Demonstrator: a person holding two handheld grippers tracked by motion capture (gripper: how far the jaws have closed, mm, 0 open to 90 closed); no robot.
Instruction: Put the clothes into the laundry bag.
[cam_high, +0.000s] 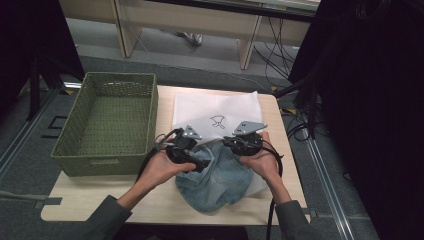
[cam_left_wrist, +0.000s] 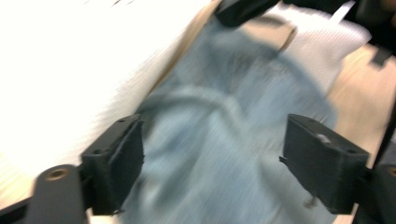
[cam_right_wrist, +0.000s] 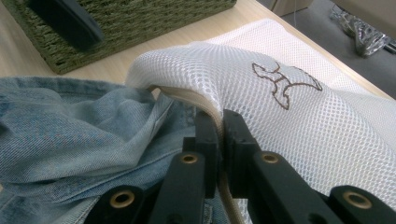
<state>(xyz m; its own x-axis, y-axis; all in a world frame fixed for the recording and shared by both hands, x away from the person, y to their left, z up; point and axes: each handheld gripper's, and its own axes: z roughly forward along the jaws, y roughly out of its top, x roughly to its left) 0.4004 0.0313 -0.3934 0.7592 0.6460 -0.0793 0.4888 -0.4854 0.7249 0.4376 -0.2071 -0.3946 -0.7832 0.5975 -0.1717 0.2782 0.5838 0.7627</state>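
Denim (cam_high: 216, 180) lies bunched at the near middle of the table (cam_high: 75, 200), a pale blue garment half in and half out of the mouth of a white mesh bag (cam_high: 220, 112) that stretches away from the person toward the far edge. The right gripper (cam_right_wrist: 217, 140) has its jaws pressed together on the bag's cream-trimmed rim, lifting that edge into a raised lip so the opening gapes just above the cloth; in the right gripper view the denim sits directly to the left of the pinched rim, touching it. The left gripper (cam_left_wrist: 212, 163) stands with its jaws wide apart and nothing between the pads, hanging just over the denim, which fills the space beneath it in the blurred left gripper view. The bag's long axis runs straight away from the person, so the garment would have to travel forward, past the held rim, to go deeper inside. By my reading the left hand is the free one and the nearer to the loose bulk of cloth, which suits it to take a fresh hold and push forward. A green woven basket (cam_high: 107, 120) sits well to the left, apart from the work.
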